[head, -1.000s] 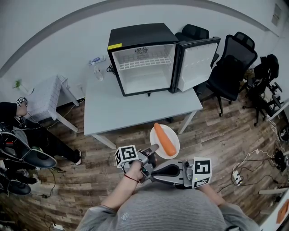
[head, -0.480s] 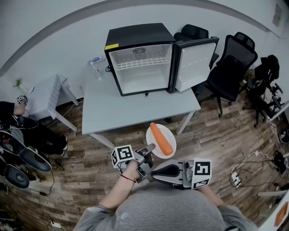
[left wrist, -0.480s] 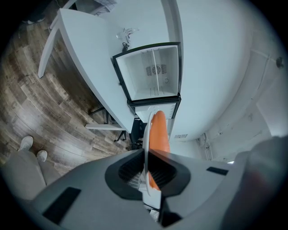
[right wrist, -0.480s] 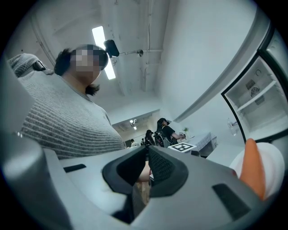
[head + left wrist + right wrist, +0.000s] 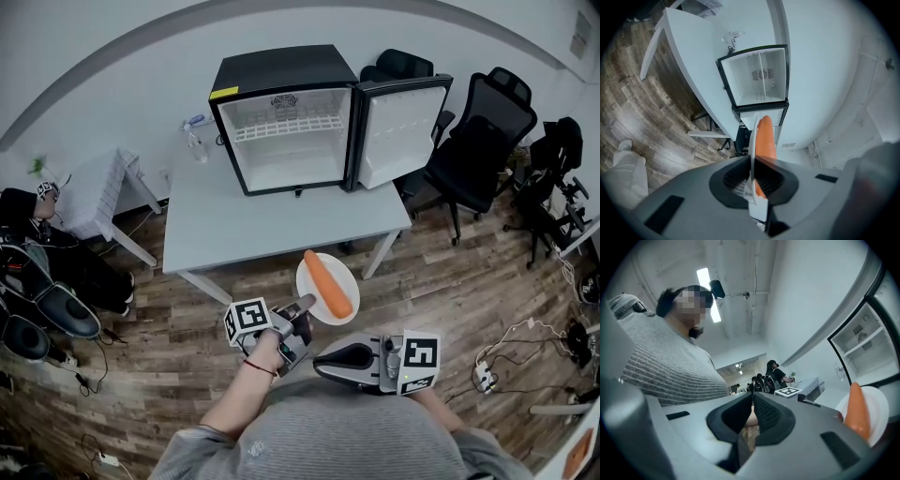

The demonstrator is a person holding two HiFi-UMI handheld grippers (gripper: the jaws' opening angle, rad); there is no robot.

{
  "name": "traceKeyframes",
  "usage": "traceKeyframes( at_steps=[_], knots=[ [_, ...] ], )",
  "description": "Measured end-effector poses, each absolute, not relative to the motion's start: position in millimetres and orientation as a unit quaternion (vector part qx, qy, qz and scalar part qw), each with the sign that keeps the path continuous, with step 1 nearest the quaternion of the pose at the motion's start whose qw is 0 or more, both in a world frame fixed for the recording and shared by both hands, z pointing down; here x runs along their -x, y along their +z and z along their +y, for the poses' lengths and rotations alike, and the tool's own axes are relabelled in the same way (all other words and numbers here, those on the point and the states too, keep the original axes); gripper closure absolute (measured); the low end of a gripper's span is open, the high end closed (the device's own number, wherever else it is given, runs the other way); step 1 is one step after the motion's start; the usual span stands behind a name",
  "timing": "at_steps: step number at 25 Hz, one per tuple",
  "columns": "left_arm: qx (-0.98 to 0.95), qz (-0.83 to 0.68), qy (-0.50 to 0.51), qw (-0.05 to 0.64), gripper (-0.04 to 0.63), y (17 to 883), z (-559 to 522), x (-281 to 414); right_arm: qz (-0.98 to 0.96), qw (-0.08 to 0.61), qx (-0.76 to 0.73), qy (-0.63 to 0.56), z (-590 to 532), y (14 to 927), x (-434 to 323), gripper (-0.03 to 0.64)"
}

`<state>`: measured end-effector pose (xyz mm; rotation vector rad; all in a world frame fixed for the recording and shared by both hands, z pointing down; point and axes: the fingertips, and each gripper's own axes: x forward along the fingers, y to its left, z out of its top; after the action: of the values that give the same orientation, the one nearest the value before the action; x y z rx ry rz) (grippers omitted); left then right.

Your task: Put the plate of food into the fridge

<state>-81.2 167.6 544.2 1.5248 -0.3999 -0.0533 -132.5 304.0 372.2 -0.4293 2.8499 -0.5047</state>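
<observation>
A white plate [image 5: 323, 291] with a carrot [image 5: 328, 284] on it hangs in the air just past the front edge of the grey table [image 5: 253, 230]. My left gripper [image 5: 303, 306] is shut on the plate's near rim. Along its jaws the plate [image 5: 751, 154] shows edge-on, with the carrot [image 5: 764, 138] to its right. The black mini fridge [image 5: 281, 117] stands at the back of the table, its door [image 5: 398, 131] swung open to the right and its white inside bare. My right gripper [image 5: 321, 362] is shut and empty, close to the person's body.
Black office chairs [image 5: 478, 141] stand right of the table. A small white side table [image 5: 94, 192] and seated people [image 5: 42, 272] are at the left. A clear bottle [image 5: 194, 142] stands left of the fridge. Cables lie on the wood floor [image 5: 511, 342] at the right.
The whole head view has drifted slightly left. The plate, the carrot and both grippers keep the same hold and pose, a touch nearer the table.
</observation>
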Motion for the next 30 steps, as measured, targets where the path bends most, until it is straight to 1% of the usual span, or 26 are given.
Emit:
traceKeyframes(
  at_steps=[10,15,21,30],
  knots=[
    [-0.681,-0.175,-0.030,0.711,0.568,546,142,59,0.963,0.125,0.160,-0.179,279,374,104,0.603],
    [-0.678,-0.176,-0.035,0.713,0.568,548,115,48,0.962,0.120,0.164,-0.181,251,377,92,0.602],
    [-0.673,-0.192,-0.052,0.712,0.566,543,70,45,0.962,0.119,0.165,-0.181,211,376,78,0.601],
    [-0.679,-0.202,-0.070,0.703,0.566,526,-22,44,0.962,0.118,0.166,-0.183,117,370,61,0.602]
  ],
)
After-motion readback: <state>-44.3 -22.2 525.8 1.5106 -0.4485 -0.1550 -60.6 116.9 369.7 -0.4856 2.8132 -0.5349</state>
